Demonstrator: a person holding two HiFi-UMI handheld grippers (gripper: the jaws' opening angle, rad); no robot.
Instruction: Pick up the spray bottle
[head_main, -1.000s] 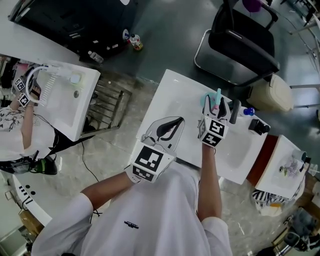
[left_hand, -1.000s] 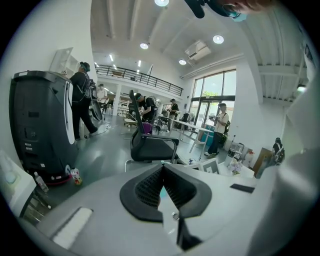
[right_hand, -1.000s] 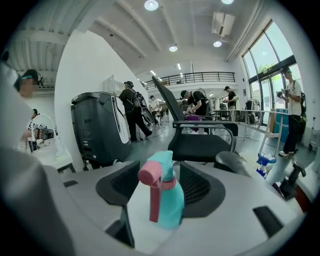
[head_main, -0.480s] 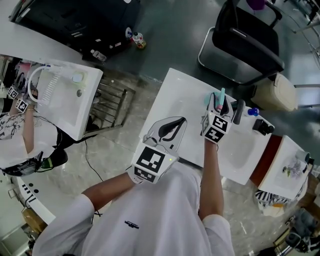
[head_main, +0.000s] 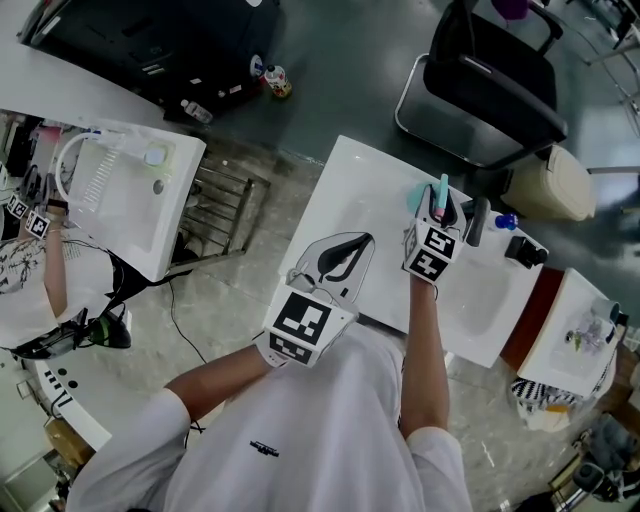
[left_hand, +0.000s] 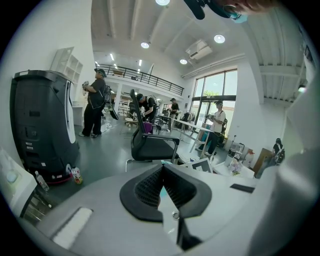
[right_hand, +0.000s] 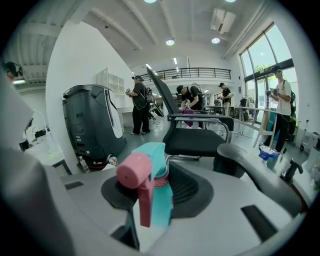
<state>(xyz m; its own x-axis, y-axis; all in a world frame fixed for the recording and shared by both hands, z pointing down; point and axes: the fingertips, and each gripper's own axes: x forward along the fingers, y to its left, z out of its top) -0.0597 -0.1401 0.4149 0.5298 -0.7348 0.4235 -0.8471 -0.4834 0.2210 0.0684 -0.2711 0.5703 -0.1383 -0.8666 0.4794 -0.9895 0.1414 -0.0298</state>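
Note:
A teal spray bottle (head_main: 417, 197) with a pink nozzle stands on the white counter (head_main: 340, 190), near its far edge. My right gripper (head_main: 438, 207) is round it. In the right gripper view the bottle (right_hand: 161, 197) stands upright between the black pads (right_hand: 192, 187). The jaws are closing, and the pads lie against its sides with no gap showing. My left gripper (head_main: 343, 252) rests over the counter's near left part. It is shut with nothing in it, and in the left gripper view (left_hand: 162, 186) its pads meet.
A dark pump bottle (head_main: 473, 222), a blue-capped item (head_main: 499, 222) and a black object (head_main: 523, 252) stand right of the spray bottle by the basin. A black office chair (head_main: 490, 70) is beyond the counter. Another white sink unit (head_main: 140, 200) stands at the left.
The right gripper's jaws have narrowed onto the spray bottle, which was between them before. The left gripper has stayed where it was, shut.

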